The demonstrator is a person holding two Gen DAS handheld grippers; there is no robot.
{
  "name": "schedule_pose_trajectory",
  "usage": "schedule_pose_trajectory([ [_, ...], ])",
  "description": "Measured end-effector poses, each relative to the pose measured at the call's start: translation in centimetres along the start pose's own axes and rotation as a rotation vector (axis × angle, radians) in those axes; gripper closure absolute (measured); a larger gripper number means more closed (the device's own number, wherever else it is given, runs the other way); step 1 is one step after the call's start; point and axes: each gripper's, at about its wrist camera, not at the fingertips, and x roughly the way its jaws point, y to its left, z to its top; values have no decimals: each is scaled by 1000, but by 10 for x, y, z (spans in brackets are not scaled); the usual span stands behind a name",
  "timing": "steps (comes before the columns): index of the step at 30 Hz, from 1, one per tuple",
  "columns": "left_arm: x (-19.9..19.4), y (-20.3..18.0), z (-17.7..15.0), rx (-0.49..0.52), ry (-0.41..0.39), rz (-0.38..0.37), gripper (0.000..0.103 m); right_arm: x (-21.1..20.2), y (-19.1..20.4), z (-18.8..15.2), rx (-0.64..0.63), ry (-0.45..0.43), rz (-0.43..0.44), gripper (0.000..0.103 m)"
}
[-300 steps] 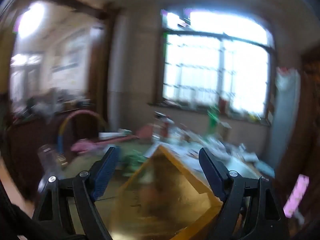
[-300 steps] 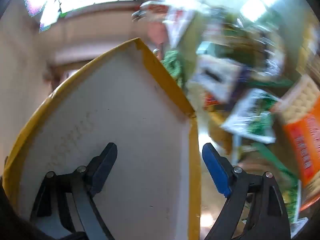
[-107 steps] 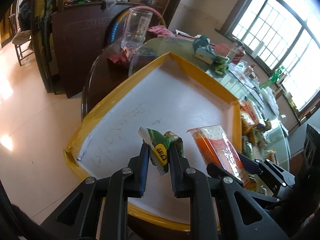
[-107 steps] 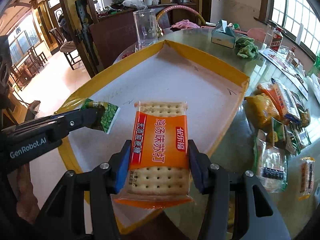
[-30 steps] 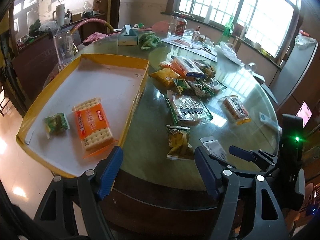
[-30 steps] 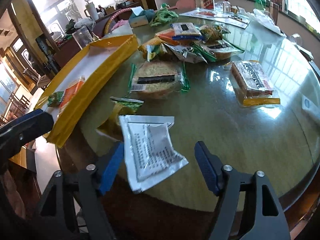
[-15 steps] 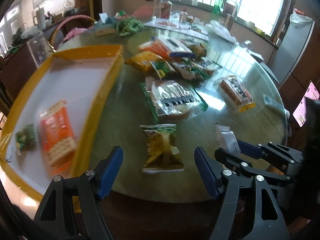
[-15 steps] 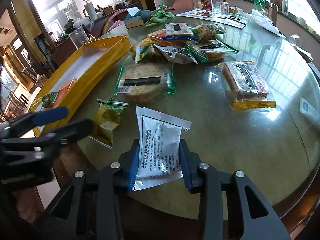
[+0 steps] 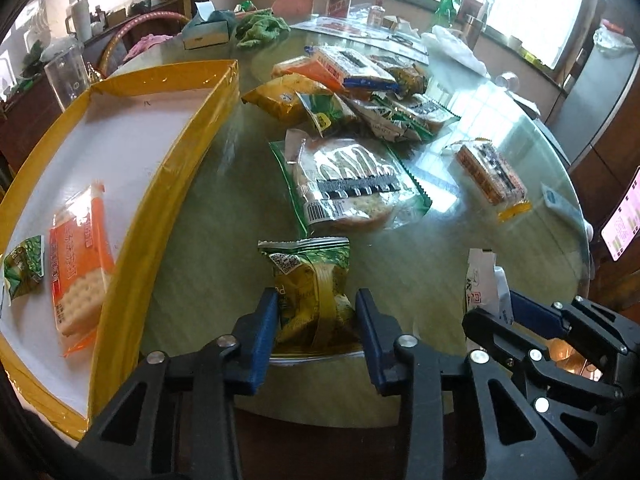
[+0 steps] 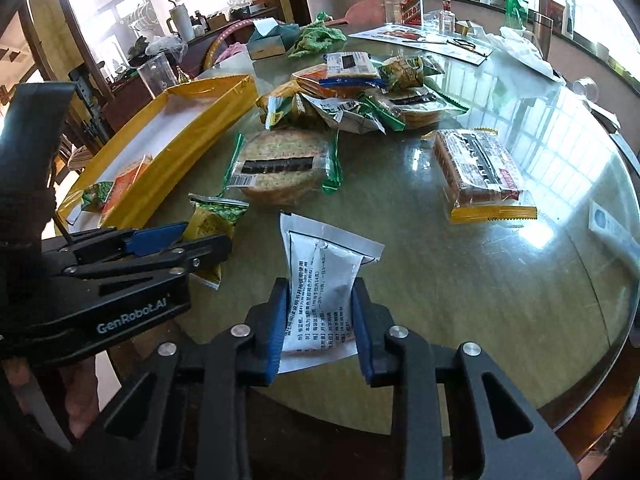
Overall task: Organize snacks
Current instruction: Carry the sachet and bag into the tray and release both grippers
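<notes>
Both grippers have just been closing, the left gripper (image 9: 316,316) clamping on the yellow-green snack packet (image 9: 310,288) and the right gripper (image 10: 319,312) on the white sachet (image 10: 322,276) at the desk (image 10: 460,280) edge, so they should be lifting straight before swinging toward the yellow tray (image 9: 160,184).

- Near edge of desk (image 10: 460,280): bare glass right of the white sachet (image 10: 324,280), open up to the orange-ended packet (image 10: 480,172).
- Round cracker pack (image 9: 348,184) lies just beyond the yellow-green bag (image 9: 312,292); heap of snacks (image 9: 352,92) blocks the centre behind it.
- Yellow tray (image 9: 176,172): raised wall along the left; floor free beyond the orange crackers (image 9: 78,256).
- Clear strip of glass between tray wall and packs.
</notes>
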Motion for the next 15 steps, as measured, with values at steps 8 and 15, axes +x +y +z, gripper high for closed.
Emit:
schedule_pose_trajectory([
  [8, -21, 8, 4, -41, -67, -42, 68, -15, 7, 2, -13, -36, -11, 74],
  [15, -52, 14, 8, -47, -159, 1, 68, -28, 18, 9, -26, -76, 4, 74],
])
